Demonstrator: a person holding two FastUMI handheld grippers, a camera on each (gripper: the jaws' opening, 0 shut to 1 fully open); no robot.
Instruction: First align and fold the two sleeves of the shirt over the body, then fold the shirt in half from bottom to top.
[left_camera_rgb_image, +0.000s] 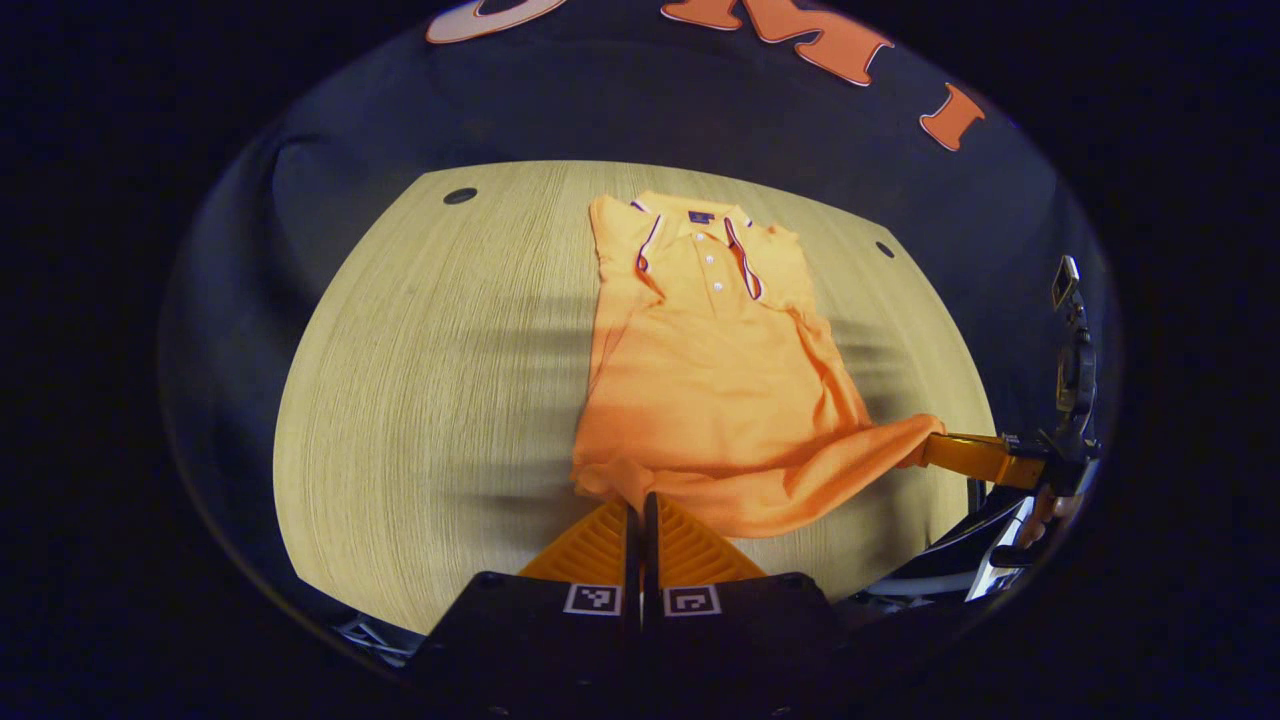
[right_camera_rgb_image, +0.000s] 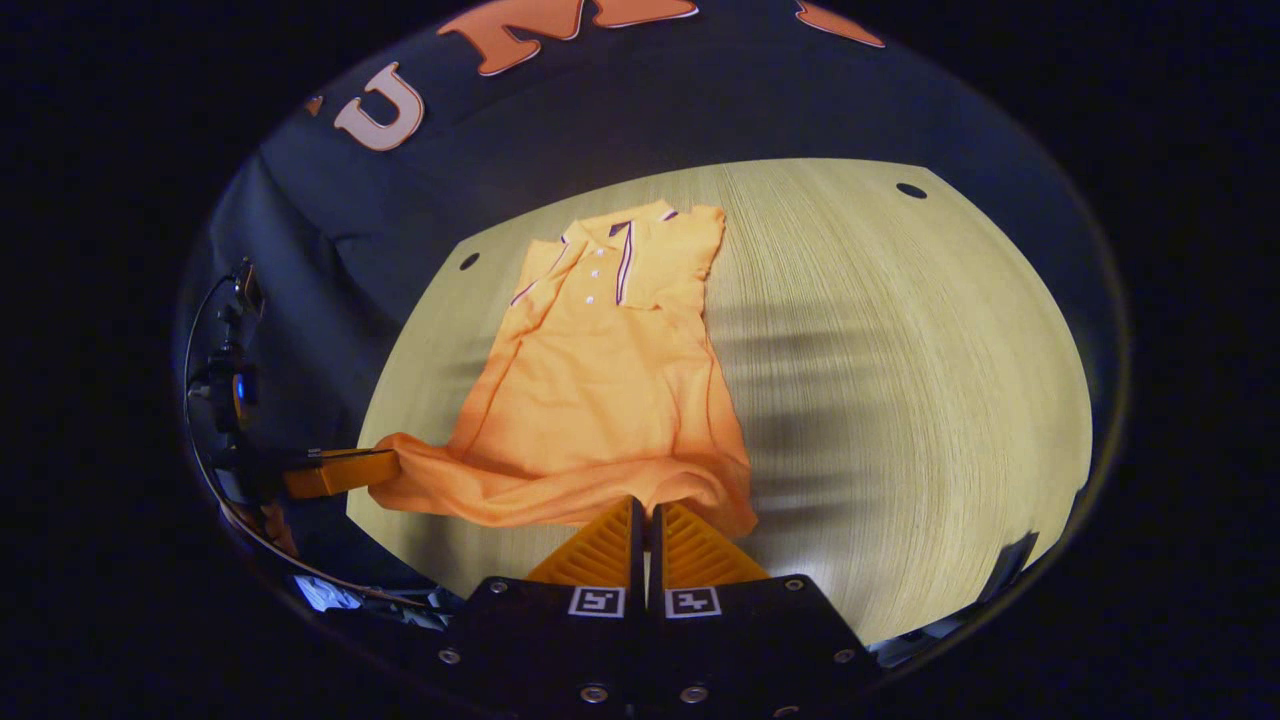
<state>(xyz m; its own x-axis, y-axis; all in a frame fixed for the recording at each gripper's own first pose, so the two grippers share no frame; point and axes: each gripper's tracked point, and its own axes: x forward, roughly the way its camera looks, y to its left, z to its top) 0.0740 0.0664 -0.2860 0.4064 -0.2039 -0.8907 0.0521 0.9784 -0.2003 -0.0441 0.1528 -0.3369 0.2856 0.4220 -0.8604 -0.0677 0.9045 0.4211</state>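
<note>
**Hem Gripped at Both Corners**

The shirt is lying collar-far on the wooden table, sleeves folded in. Its bottom hem is being pinched at one corner by the left gripper and at the other by the right gripper, fingers closed on fabric.

A recording booth is shown rather than a lived-in room: a pale wood-grain table with small dark round holes near its corners is closed in by a black cloth wall, and the surroundings are left dark.
</note>
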